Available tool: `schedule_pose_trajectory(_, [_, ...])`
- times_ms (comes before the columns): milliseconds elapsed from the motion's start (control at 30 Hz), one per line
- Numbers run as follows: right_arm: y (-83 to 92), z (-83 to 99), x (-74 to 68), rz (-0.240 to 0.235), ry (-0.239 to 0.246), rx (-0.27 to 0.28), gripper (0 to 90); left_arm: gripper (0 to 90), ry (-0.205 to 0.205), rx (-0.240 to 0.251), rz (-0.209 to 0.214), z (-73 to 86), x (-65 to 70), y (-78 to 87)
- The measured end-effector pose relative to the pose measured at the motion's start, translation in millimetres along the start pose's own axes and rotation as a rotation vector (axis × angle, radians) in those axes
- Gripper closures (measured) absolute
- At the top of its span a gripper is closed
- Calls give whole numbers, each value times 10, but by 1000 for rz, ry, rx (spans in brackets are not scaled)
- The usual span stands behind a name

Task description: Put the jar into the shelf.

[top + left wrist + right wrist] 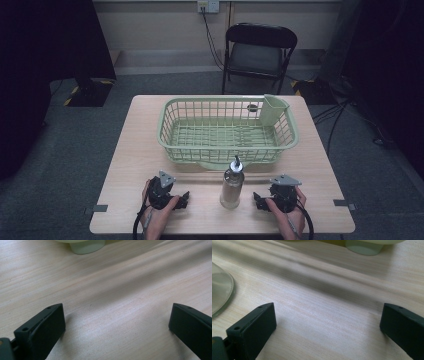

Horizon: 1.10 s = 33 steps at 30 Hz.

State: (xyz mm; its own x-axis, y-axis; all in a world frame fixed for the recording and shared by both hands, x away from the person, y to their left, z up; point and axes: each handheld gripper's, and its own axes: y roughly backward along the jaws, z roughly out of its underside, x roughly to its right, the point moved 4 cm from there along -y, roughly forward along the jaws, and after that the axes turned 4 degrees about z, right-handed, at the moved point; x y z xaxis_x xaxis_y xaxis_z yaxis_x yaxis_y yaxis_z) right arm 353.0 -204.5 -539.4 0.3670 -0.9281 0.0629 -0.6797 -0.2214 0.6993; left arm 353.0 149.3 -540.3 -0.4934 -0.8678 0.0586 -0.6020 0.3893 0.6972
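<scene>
**Bottle upright between your two tongs**

The glass bottle [232, 184] stands upright on the surface [130, 150], just in front of the green basket [227, 129], its long axis vertical. Your right tongs [259, 199] lie just to the bottle's right, slightly nearer than your left tongs [184, 198] on its other side. Both tongs rest wide open, holding nothing and clear of the bottle.

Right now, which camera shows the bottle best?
The high view: the bottle stands whole and upright on the table, spout to base. The right gripper view catches just its curved glass edge; the left gripper view looks at bare wood.
</scene>
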Motion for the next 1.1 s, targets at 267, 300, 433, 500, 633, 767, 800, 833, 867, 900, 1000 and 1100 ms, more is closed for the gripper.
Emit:
schedule_pose_trajectory(267, [0,0,-1,3,0,-1,0,3,1,1,0,0,1,-1])
schedule_pose_trajectory(300, [0,-1,-1,3,0,-1,0,3,1,1,0,0,1,-1])
schedule_pose_trajectory(433, [0,-1,-2,7,-2,-3,0,3,1,1,0,0,1,-1])
schedule_pose_trajectory(500, [0,-1,-2,6,-2,-3,0,3,1,1,0,0,1,-1])
schedule_pose_trajectory(633, [0,-5,-12,2,-4,-1,0,3,1,1,0,-1,1,-1])
schedule_pose_trajectory(767, [5,-9,-38,-7,-1,5,13,3,1,1,0,-1,1,-1])
schedule_pose_trajectory(800, [9,-12,-45,-13,-5,9,20,3,1,0,0,-1,1,0])
schedule_pose_trajectory(833, [9,-12,-45,-13,-5,9,20,3,1,1,0,-1,1,-1])
schedule_pose_trajectory(867, [26,-18,-55,-18,-8,20,22,3,1,1,0,-1,1,-1])
schedule_pose_trajectory(900, [26,-18,-55,-18,-8,20,22,3,1,1,0,-1,1,-1])
schedule_pose_trajectory(1000, [86,-37,-54,-21,-10,52,27,3,1,0,0,-1,1,0])
schedule_pose_trajectory(1100, [141,-54,-52,-22,-13,76,30,3,1,0,0,-1,0,0])
